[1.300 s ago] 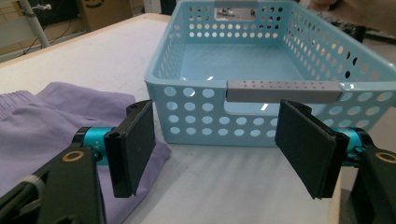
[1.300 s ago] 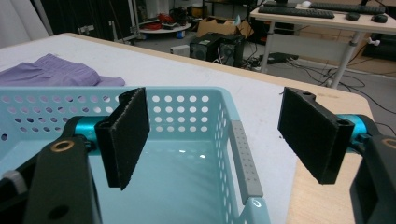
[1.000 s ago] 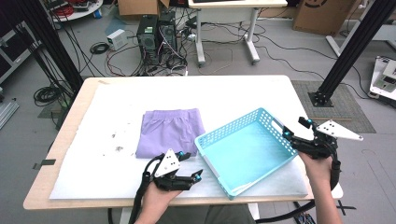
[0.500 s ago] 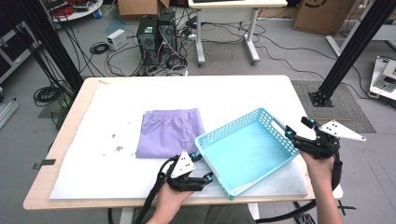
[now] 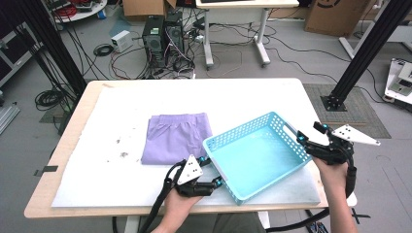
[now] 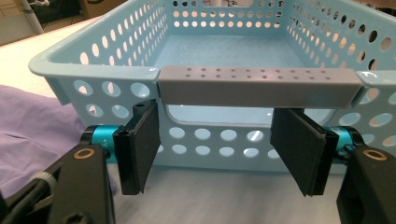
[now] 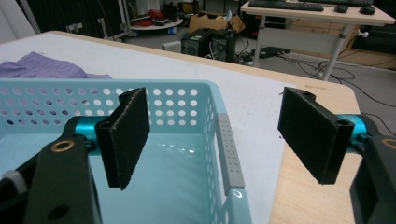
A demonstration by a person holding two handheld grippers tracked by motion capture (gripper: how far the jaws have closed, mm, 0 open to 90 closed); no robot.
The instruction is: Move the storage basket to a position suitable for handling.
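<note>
A light-blue perforated basket (image 5: 257, 155) sits aslant on the white mat, with nothing in it. A folded purple cloth (image 5: 177, 138) lies flat just left of it. My left gripper (image 5: 213, 171) is at the basket's near-left end. In the left gripper view it (image 6: 217, 149) is open, its jaws having just closed a little, and its pads stand just below the grey handle (image 6: 259, 86) without touching it. My right gripper (image 5: 309, 132) is at the far-right end. It (image 7: 217, 135) is open, with its jaws on either side of the other grey handle (image 7: 229, 154).
The white mat (image 5: 111, 121) covers most of the wooden table (image 5: 63, 160), with dark specks (image 5: 121, 148) left of the cloth. The right gripper is near the table's right edge. Computers (image 5: 163, 36), cables and black frame posts stand on the floor behind.
My left gripper has shifted right, up to the basket's near-left end. The basket, the cloth and the right gripper have stayed put.
</note>
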